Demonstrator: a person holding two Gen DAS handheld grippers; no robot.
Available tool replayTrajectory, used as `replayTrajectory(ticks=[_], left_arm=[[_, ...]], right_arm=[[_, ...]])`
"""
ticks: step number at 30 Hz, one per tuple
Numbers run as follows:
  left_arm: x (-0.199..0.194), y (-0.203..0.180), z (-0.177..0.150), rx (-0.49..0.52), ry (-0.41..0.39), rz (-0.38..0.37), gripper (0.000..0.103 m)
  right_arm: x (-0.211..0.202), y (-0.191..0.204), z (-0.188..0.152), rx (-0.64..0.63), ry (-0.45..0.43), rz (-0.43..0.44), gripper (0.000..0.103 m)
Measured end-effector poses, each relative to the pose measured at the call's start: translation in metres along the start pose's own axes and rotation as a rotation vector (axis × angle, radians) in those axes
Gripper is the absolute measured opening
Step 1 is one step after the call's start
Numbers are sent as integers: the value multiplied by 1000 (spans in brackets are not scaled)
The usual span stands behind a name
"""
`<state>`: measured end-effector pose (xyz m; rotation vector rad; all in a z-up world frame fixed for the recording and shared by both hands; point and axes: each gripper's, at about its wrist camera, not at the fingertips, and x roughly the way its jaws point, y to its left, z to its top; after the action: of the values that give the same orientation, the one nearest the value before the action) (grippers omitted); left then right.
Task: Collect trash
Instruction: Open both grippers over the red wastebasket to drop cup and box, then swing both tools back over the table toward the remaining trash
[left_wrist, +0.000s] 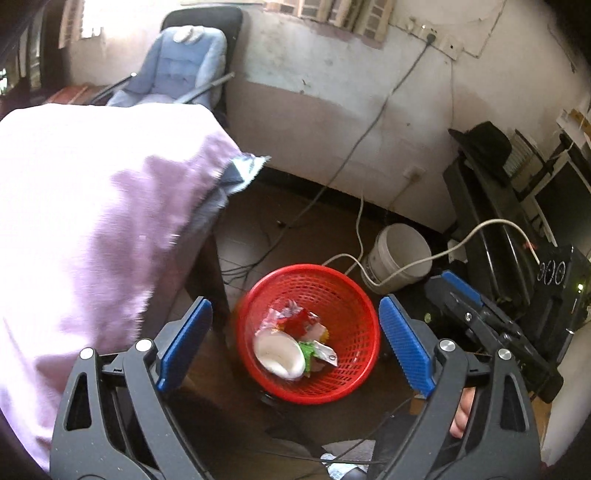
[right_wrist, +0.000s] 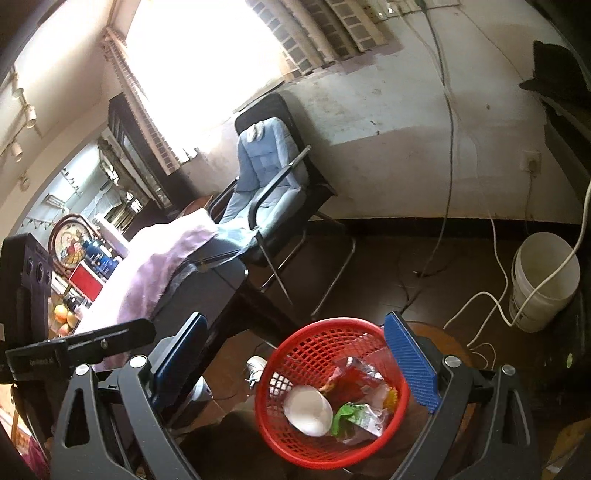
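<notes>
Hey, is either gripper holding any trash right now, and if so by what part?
Nothing is held. The left gripper and the right gripper are both open above the red basket, where the white cup and wrappers already lie.

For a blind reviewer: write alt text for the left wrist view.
An open left gripper hovers over a red mesh wastebasket on the floor, which holds a white paper cup and crumpled snack wrappers. A table draped in pink cloth fills the left; a white bucket stands behind the basket.

Stained white wall (right_wrist: 388, 122), bright window (right_wrist: 207, 59), blue-cushioned chair (right_wrist: 266, 173), dark floor (right_wrist: 388, 273), white bucket (right_wrist: 543, 280)
</notes>
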<state>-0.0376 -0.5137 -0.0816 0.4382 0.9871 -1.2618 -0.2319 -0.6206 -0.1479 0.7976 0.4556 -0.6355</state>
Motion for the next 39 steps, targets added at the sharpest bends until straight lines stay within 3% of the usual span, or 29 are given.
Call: replayTrajectory(ticks=[25,33,39], left_arm=[[-125,41,-36,-92,-242,84,94],[-177,65,-61,-122,-336,167,96],[-218,98,-86,-171,-393,276,96]], right_arm=[[-54,113,-5,-232,-54,96,97],[-67,160,-15,-320,-52,164,97],[-59,206,-27,-393,-14,235,97]])
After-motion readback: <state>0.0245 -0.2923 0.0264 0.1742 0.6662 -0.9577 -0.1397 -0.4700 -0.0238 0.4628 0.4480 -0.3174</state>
